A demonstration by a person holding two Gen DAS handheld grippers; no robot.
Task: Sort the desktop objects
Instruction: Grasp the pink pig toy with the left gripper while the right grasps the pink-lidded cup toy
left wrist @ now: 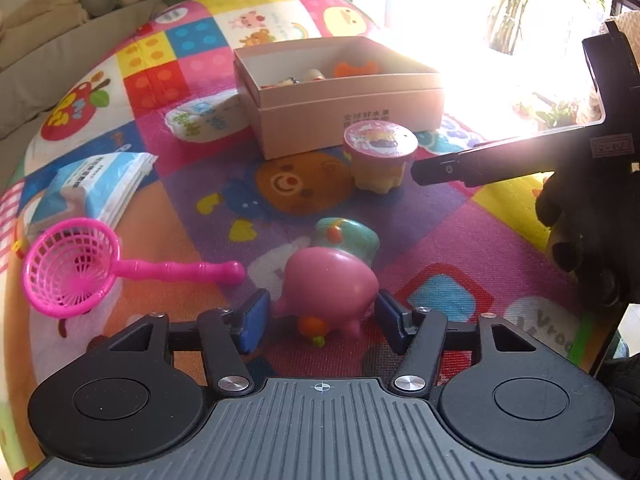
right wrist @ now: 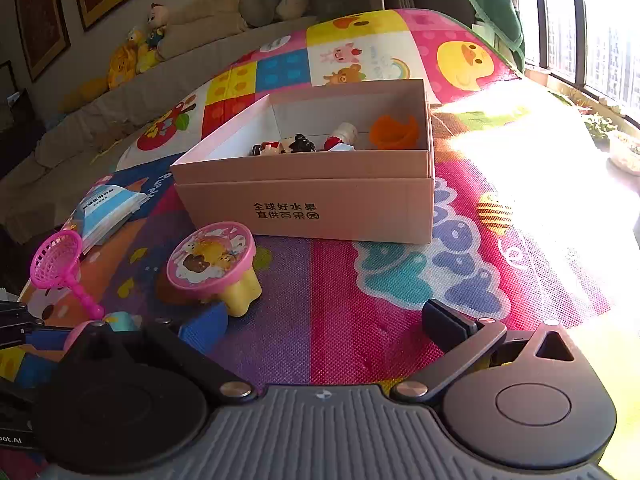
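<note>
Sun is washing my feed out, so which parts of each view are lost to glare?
Left wrist view: glare whites out the upper right behind the cardboard box; the pink toy stays clear. Right wrist view: the mat bleaches out along the right side by the window; box contents stay readable.

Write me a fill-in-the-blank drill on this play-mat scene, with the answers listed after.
1. The pink toy sits between the pads of the ____ claw.
2. The strainer lying on the mat is ____ in colour.
3. The orange toy lies inside the ____.

Answers: left; pink; box
</note>
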